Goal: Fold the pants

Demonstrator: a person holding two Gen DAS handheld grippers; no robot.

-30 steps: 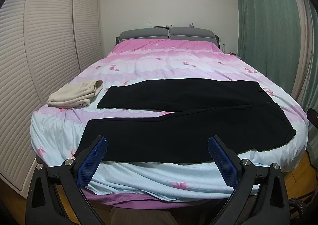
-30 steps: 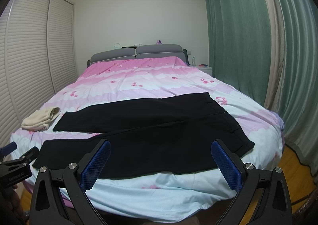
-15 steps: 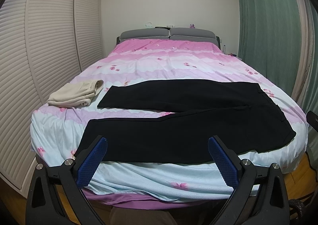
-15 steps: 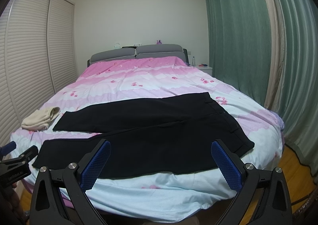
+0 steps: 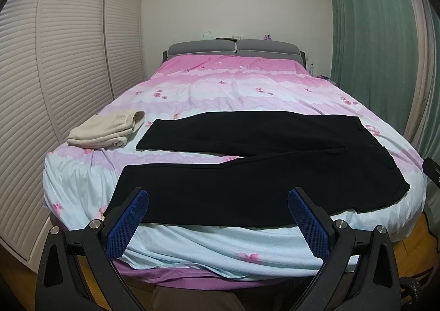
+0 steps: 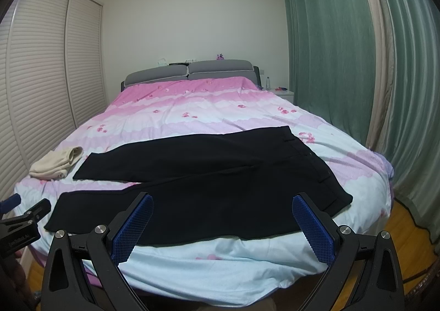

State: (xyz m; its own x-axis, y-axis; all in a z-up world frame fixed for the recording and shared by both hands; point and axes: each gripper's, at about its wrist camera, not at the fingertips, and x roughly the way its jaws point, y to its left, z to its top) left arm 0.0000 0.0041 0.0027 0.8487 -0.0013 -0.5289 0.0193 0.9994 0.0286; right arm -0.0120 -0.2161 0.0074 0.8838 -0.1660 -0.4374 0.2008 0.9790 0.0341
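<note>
Pants (image 5: pixel 247 173), black, lie flat across the foot end of the bed (image 5: pixel 220 245), waistband to my right, 2 legs running left w/ a gap of bedspread showing between them. Not folded yet.

Nearest to me: my left tongs (image 5: pixel 218 216), blue pads (image 5: pixel 128 224) spread wide apart, nothing between them, held over the bed edge just short of the near leg. My right tongs (image 6: pixel 221 219) same deal, pads (image 6: pixel 313 228) wide apart, empty, in front of the near leg toward the waist end. In the right cam I see the left tongs poking in at the far left, by the near leg's hem.

Beyond the pants, left side: 1 beige folded garment (image 5: pixel 107 132) just beside the far leg's hem, not touching as far as I can tell. Rest of the pink-and-blue spread is bare up to the grey headboard (image 5: pixel 233 48). Louvred wardrobe doors (image 5: pixel 55 63) along the left, green curtains (image 6: pixel 343 63) right, small white nightstand (image 6: pixel 283 94) by the headboard w/ a bottle; other bits on it too small to tell.
</note>
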